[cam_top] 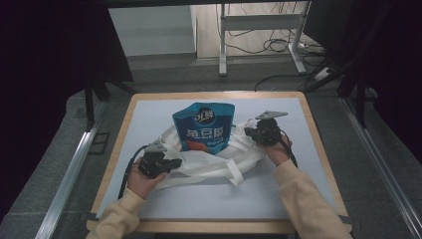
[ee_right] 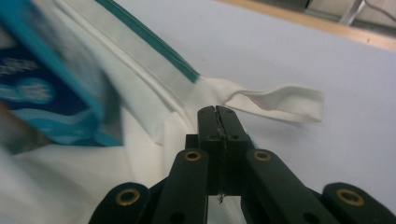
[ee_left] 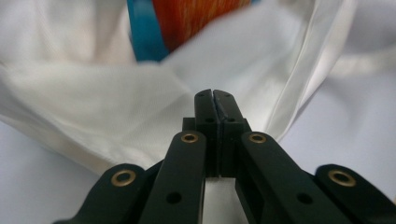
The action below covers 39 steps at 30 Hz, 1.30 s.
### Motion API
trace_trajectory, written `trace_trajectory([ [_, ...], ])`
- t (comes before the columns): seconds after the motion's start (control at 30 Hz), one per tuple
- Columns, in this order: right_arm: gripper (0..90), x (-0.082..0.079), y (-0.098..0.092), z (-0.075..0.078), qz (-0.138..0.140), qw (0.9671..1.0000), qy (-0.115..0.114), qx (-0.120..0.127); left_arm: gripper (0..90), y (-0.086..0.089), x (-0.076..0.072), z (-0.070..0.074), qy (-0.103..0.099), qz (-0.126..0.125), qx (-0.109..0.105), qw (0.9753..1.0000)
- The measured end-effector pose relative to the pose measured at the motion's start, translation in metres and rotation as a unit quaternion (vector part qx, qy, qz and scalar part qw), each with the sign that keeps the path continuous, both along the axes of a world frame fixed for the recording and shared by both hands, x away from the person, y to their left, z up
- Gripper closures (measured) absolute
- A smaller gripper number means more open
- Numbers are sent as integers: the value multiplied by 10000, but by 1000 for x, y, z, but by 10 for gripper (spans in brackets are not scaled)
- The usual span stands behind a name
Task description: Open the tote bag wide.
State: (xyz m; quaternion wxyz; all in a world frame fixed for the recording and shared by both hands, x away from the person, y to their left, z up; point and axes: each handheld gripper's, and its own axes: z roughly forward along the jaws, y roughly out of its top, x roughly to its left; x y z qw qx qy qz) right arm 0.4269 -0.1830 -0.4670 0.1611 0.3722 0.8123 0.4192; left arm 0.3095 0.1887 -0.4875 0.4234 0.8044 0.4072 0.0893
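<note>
On my left I see the left hand-held gripper low on the worktop, near its front left part, with its jaws pressed together on a fold of the white cloth bag; in the left gripper view the two black jaws meet with thin fabric caught between them and the cloth bunched just behind. Moving toward the middle, the bag lies crumpled across the worktop, its mouth pulled wide, and a blue snack pouch stands upright in it, the lower part inside the cloth and the upper part with its white lettering rising clear above the rim. A long white strap of the bag loops forward over the pale worktop just in front of the pouch. On the right, the right hand-held gripper sits at the bag's far right edge, jaws likewise closed and pinching the cloth; in the right gripper view I see a teal-trimmed hem running past them, a short handle loop lying flat beyond, and the pouch blurred close by.
</note>
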Motion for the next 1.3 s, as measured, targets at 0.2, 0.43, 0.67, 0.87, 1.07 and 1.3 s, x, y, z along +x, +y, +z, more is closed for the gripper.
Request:
trace_trajectory([
  [0.2, 881, -29, -9, 25, 266, 9980, -459, 332, 899, 17, -8, 17, -415, 237, -252, 9985],
  [0.43, 859, -55, -23, 32, 428, 9961, -524, 561, 899, 42, -11, 21, -541, 574, -358, 9962],
  [0.67, 823, -71, -50, 27, 324, 9960, -528, 651, 878, 55, -13, 10, -490, 765, -339, 9953],
  [0.87, 599, -84, -73, 16, 191, 9961, -522, 683, 666, 63, -13, -4, -459, 1161, -25, 9922],
  [1.07, 433, -94, -87, 0, 2, 9971, -427, 634, 431, 69, -14, -16, -337, 1336, 159, 9903],
  [1.3, 420, -95, -91, -21, -39, 9983, -190, 545, 391, 74, -16, -26, -236, 1377, 150, 9901],
])
